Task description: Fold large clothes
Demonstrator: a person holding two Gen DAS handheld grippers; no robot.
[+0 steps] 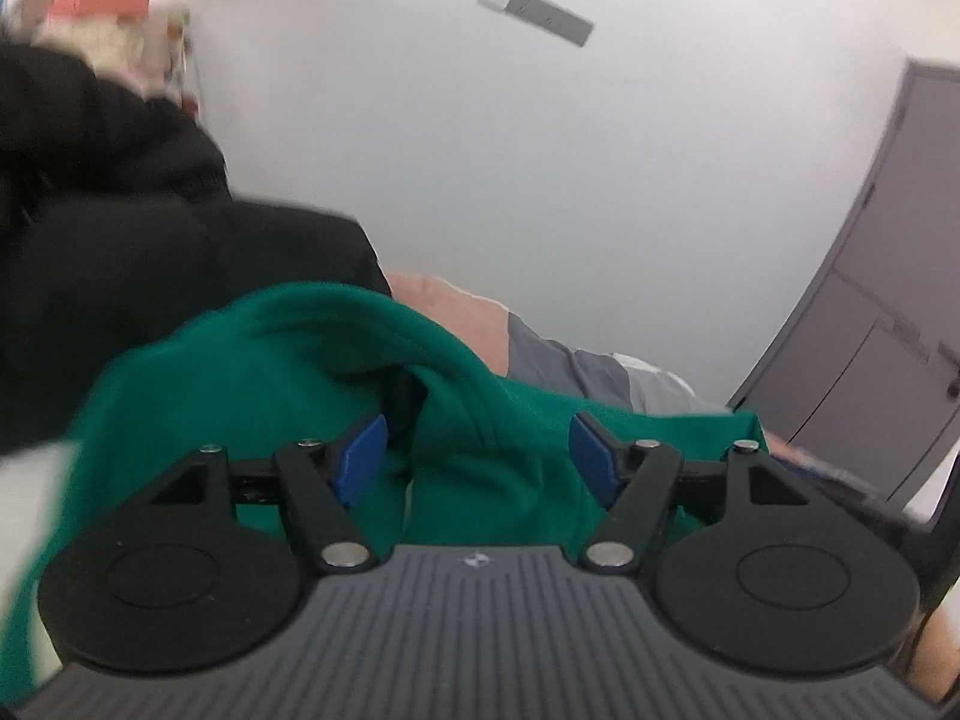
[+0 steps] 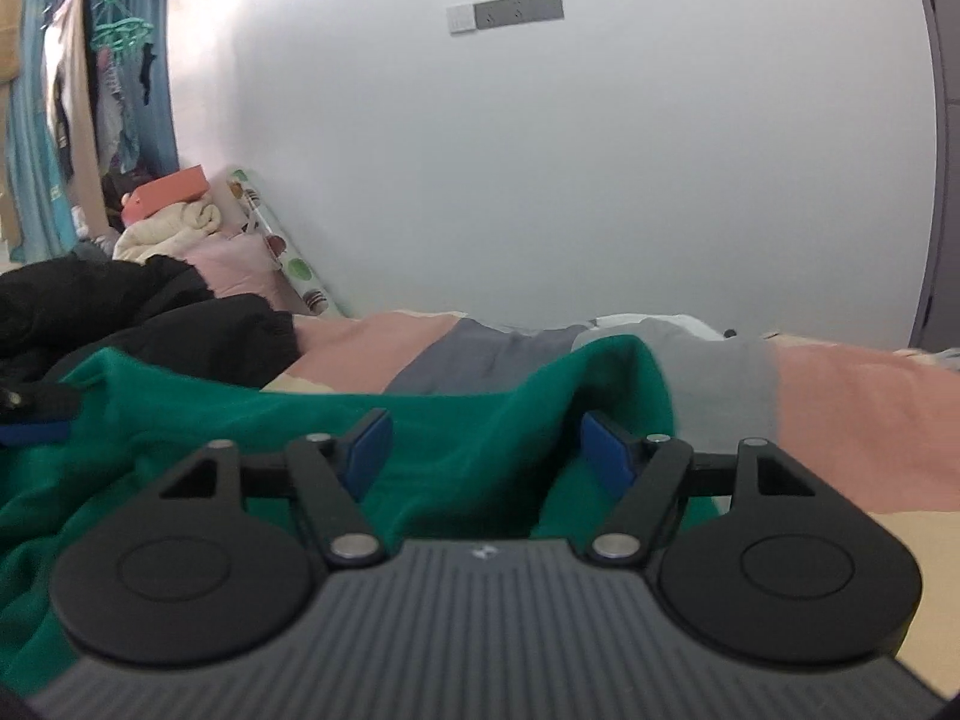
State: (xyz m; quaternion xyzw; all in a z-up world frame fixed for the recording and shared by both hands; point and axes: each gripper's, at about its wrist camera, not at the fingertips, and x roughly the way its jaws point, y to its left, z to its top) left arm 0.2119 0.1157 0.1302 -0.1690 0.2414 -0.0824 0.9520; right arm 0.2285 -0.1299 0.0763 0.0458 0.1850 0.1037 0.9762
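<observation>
In the left wrist view, the left gripper [image 1: 477, 450] sits low in the frame with jaws spread wide, a raised fold of the green garment [image 1: 336, 360] bunched between them, black clothing [image 1: 120, 228] at left. In the right wrist view, the right gripper [image 2: 486, 450] is likewise released, the green garment [image 2: 240, 420] filling lower left across the patchwork bed [image 2: 840, 408].

Left tongs [image 1: 477, 450] spread wide over bunched green garment [image 1: 288, 360]; black jacket [image 1: 108, 228] behind.
</observation>
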